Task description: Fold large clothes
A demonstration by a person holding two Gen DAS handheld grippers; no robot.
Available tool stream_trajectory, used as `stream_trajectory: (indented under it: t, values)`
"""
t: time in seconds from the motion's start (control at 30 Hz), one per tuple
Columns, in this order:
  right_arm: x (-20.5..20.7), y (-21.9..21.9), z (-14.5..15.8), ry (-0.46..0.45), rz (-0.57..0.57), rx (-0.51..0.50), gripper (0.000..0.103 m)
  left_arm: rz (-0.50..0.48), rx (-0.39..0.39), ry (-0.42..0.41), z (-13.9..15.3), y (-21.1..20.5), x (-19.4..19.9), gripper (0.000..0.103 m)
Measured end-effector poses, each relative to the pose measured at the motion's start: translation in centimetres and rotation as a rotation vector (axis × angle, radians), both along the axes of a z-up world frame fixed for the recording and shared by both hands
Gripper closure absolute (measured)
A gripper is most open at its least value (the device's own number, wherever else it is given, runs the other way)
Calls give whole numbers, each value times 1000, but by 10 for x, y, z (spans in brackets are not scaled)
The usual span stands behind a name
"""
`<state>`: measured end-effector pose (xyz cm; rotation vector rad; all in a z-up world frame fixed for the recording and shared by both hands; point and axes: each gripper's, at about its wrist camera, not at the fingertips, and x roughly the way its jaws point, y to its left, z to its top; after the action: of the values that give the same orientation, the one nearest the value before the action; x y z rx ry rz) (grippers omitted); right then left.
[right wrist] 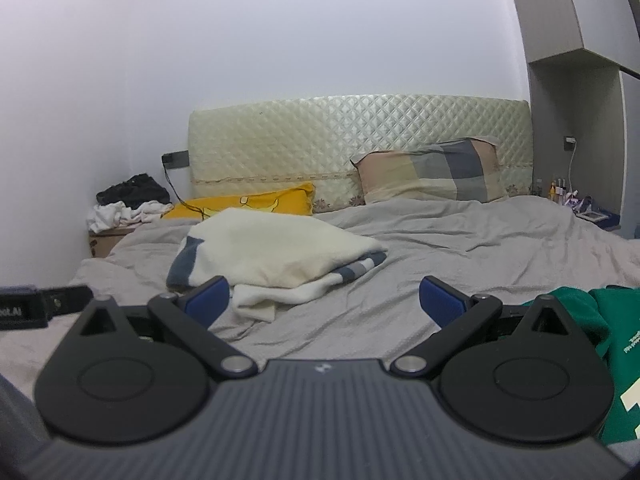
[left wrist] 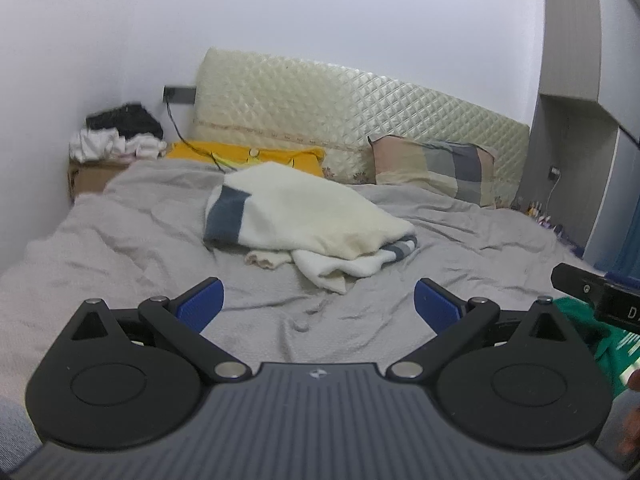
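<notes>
Rumpled grey sheet (left wrist: 132, 236) over bed, quilted headboard (right wrist: 360, 136) behind. Cream garment (left wrist: 304, 216) loosely folded mid-bed; green garment (right wrist: 592, 320) bunched nearby. Left gripper (left wrist: 318, 300) and right gripper (right wrist: 324, 298) spread wide, empty.

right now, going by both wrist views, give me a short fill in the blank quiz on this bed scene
1. The cream sweater with dark blue bands lies on the ____ bedsheet.
2. The left gripper and right gripper are both ____.
3. The pillow left of the checked pillow is ____.
4. The garment at the right gripper's right side is ____.

Missing words: grey; open; yellow; green
</notes>
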<state>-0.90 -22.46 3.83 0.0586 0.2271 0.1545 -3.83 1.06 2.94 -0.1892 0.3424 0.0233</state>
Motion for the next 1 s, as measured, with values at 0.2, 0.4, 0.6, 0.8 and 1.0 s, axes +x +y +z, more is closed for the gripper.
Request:
stream_trajectory:
  t: [0.2, 0.4, 0.6, 0.8, 1.0]
  values:
    - [4, 6, 9, 22, 1, 31, 0, -9, 11, 12, 0, -4, 5, 0]
    - [14, 5, 8, 49, -23, 18, 0, -19, 56, 15, -3, -10, 17, 0]
    - [49, -1, -1, 76, -17, 66, 0, -52, 59, 55, -11, -10, 61, 0]
    - [106, 6, -2, 138, -1, 130, 0, -34, 61, 75, -10, -4, 124, 0]
    - [160, 24, -4, 131, -13, 106, 0, -47, 111, 77, -15, 1, 191, 0]
